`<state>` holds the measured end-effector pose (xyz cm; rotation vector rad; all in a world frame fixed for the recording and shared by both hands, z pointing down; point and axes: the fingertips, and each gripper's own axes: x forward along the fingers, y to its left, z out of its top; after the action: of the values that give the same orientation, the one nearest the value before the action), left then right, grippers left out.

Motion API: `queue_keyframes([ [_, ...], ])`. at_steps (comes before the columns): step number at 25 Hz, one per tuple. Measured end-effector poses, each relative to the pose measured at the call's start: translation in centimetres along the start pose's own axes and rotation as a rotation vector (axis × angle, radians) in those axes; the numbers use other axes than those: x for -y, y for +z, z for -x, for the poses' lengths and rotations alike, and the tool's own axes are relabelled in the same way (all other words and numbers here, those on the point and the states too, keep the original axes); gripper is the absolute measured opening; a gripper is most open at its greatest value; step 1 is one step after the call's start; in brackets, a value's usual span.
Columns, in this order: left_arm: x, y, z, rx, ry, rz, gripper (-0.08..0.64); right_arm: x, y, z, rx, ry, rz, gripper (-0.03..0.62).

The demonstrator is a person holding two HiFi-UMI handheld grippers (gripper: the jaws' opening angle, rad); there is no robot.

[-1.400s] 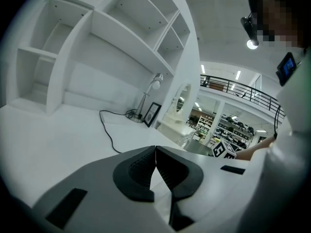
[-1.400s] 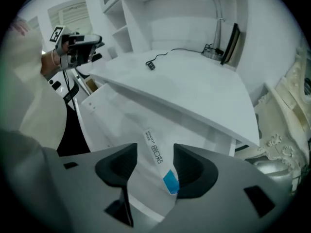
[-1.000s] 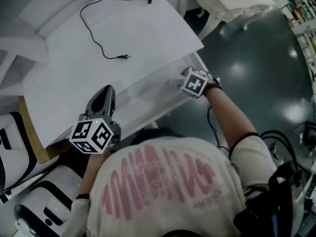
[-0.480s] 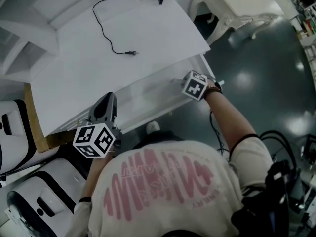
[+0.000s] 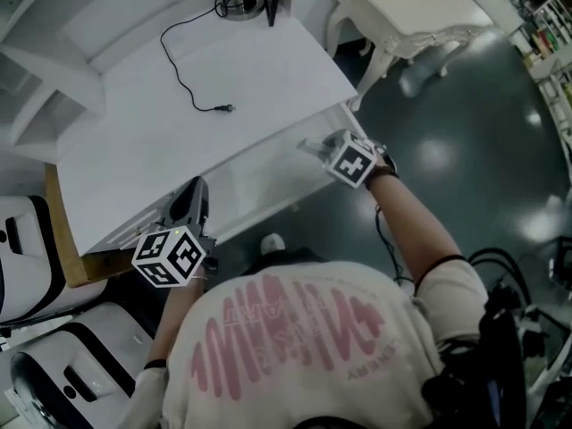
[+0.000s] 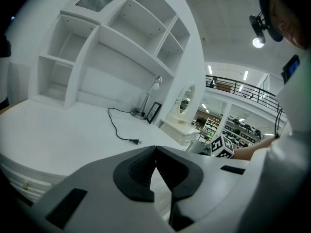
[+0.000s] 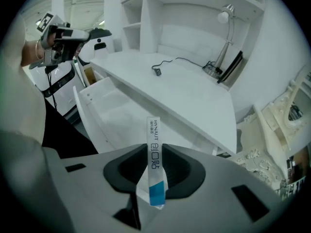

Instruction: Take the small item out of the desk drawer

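Thin packet (image 7: 154, 165) pinched by the right gripper (image 7: 153, 152) above the open drawer (image 7: 109, 111).
Head view: the right gripper sits over the drawer of the white desk (image 5: 223, 74), and the packet is too small to see well here. The left gripper (image 5: 189, 198) is at the desk's near edge, well apart from it. Left gripper view: its jaws are pressed together with nothing between them, above the desk top. Right gripper view: the jaws are closing on the white and blue packet, which stands upright between the pads.
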<state>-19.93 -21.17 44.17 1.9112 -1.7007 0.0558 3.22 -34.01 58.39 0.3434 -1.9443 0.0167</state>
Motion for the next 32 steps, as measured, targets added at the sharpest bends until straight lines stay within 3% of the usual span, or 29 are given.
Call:
queue_keyframes([
  [7, 3.5, -0.1, -0.1, 0.012, -0.045, -0.023, 0.029, 1.7, 0.6, 6.9, 0.189, -0.153, -0.186, 0.103],
  [11, 6.1, 0.3, -0.1, 0.024, -0.084, -0.038, 0.029, 1.6, -0.2, 10.7, 0.279, -0.198, -0.316, 0.103],
  [26, 13.9, 0.6, 2.3, 0.097, -0.203, -0.115, 0.029, -0.9, -3.5, 22.4, 0.583, -0.335, -0.590, 0.103],
  [32, 15.7, -0.1, 3.5, 0.111, -0.223, -0.144, 0.029, -2.3, -5.5, 26.3, 0.668, -0.395, -0.651, 0.103],
])
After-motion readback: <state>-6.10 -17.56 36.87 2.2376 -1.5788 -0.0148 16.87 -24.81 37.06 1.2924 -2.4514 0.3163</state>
